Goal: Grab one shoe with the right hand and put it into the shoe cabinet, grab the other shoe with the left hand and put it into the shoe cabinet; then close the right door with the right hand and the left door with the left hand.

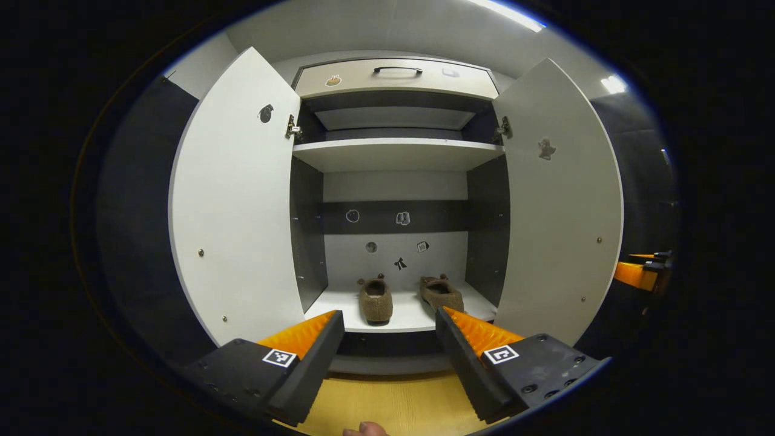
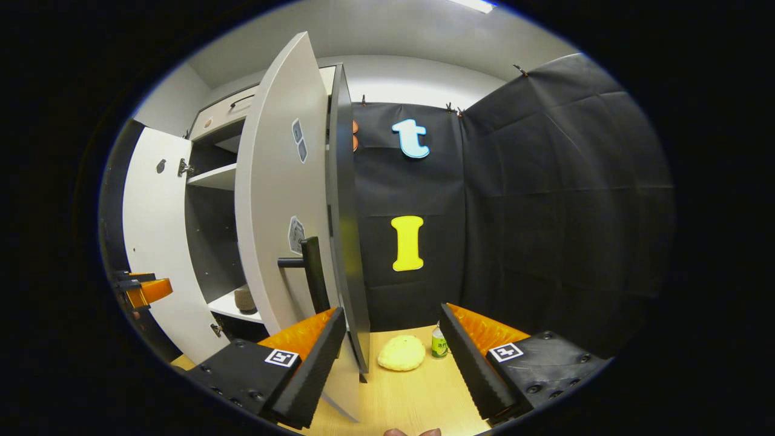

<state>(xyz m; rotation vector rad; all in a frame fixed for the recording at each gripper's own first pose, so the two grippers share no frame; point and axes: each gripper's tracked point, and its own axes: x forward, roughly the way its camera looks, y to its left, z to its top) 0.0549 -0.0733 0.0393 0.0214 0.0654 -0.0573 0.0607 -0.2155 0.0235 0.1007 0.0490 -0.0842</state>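
Two brown fuzzy shoes, one on the left (image 1: 375, 301) and one on the right (image 1: 442, 293), rest side by side on the bottom shelf (image 1: 404, 316) of the white shoe cabinet. Both doors stand wide: the left door (image 1: 239, 200) and the right door (image 1: 560, 212). My left gripper (image 1: 389, 330) is open in front of the shelf, holding nothing. In the right gripper view my right gripper (image 2: 392, 327) is open and empty beside the right door (image 2: 284, 200), near its black handle (image 2: 312, 272). One shoe (image 2: 244, 298) peeks out inside. The left gripper (image 2: 142, 289) shows at the far left.
An upper shelf (image 1: 396, 151) and a drawer (image 1: 396, 75) sit above the shoes. On the wooden floor (image 2: 412, 393) beside the cabinet lie a yellow round object (image 2: 401, 353) and a small green bottle (image 2: 439, 344). The other gripper (image 1: 642, 272) shows past the right door.
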